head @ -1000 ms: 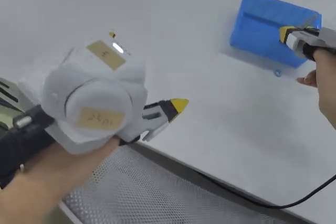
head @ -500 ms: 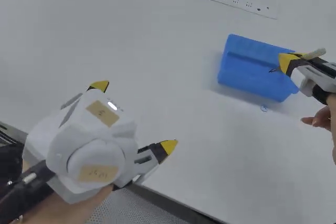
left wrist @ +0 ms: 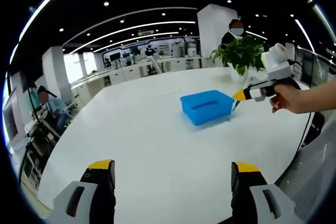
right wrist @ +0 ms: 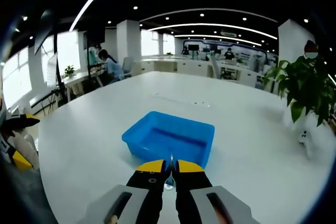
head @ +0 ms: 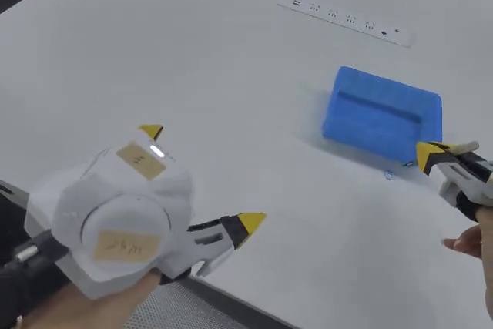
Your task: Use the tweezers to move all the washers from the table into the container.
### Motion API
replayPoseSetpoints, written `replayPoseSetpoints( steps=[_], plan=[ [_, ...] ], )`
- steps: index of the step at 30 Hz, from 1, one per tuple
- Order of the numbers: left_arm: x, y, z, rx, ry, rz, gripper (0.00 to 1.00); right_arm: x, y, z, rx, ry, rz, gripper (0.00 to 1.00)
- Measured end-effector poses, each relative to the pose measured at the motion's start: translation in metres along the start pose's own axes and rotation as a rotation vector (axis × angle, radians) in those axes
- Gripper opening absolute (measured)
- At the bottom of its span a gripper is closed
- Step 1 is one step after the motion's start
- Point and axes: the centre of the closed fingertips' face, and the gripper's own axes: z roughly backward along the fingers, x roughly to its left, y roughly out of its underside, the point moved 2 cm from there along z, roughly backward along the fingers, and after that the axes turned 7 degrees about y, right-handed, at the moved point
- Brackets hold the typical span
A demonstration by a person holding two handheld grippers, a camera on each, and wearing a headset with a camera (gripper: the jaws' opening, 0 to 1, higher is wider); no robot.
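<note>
Blue and open-topped, the container (head: 383, 115) is sitting on the white tabletop (head: 192, 59), toward the far right of the work area in the head view. A white power strip (head: 344, 19) is lying well beyond it.

1. Right claw (head: 441, 153): the jaws are pressing together on the tweezers (right wrist: 171, 161). In the right gripper view, the thin metal blade is showing upright in the narrow slit between the two yellow tips. The claw is hovering just beside the container's near right corner, and a hand (head: 471, 243) is holding its body.

2. Left claw (head: 200, 176): the jaws are standing wide apart and are carrying nothing. The claw is hanging over the near edge of the tabletop, well apart from the container. In the left gripper view, its two yellow tips are framing bare tabletop.

3. Washer (head: 389, 176): one small blue ring is lying flat on the tabletop in the head view. It is resting just beside the container's near wall and near the right claw's tips. Whether the tweezers are touching it cannot be told.

4. Container, other views: in the right gripper view, the container (right wrist: 169, 139) is lying straight ahead of the closed jaws, and its contents are too small to make out. In the left gripper view, the container (left wrist: 206, 107) is sitting mid-tabletop, the right claw (left wrist: 240, 95) is hovering at its right side, and a potted plant (left wrist: 241, 56) is standing behind.
</note>
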Motion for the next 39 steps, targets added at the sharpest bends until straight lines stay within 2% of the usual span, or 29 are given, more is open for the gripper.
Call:
replayPoseSetpoints(
  steps=[3, 7, 13, 19, 25, 35, 39],
  plan=[
    [0.001, -0.005, 0.004, -0.022, -0.001, 0.018, 0.95, -0.002, 0.007, -0.004, 0.044, 0.002, -0.024, 0.04],
    [0.003, -0.01, 0.01, -0.032, -0.02, 0.006, 0.94, -0.003, 0.008, -0.007, 0.041, 0.016, -0.035, 0.04],
    [0.004, -0.02, 0.018, -0.065, -0.026, 0.047, 0.94, -0.001, 0.013, -0.01, 0.065, 0.022, -0.043, 0.04],
    [0.004, -0.027, 0.018, -0.074, -0.035, 0.061, 0.93, -0.001, 0.017, -0.011, 0.089, 0.022, -0.079, 0.04],
    [0.003, -0.029, 0.018, -0.072, -0.038, 0.056, 0.93, -0.001, 0.013, -0.01, 0.079, 0.02, -0.104, 0.04],
    [0.001, -0.031, 0.013, -0.068, -0.017, 0.048, 0.92, -0.002, 0.015, -0.018, 0.085, 0.036, -0.082, 0.04],
    [0.002, -0.034, 0.014, -0.073, -0.018, 0.047, 0.92, -0.004, 0.024, -0.024, 0.114, 0.05, -0.084, 0.04]
  ],
)
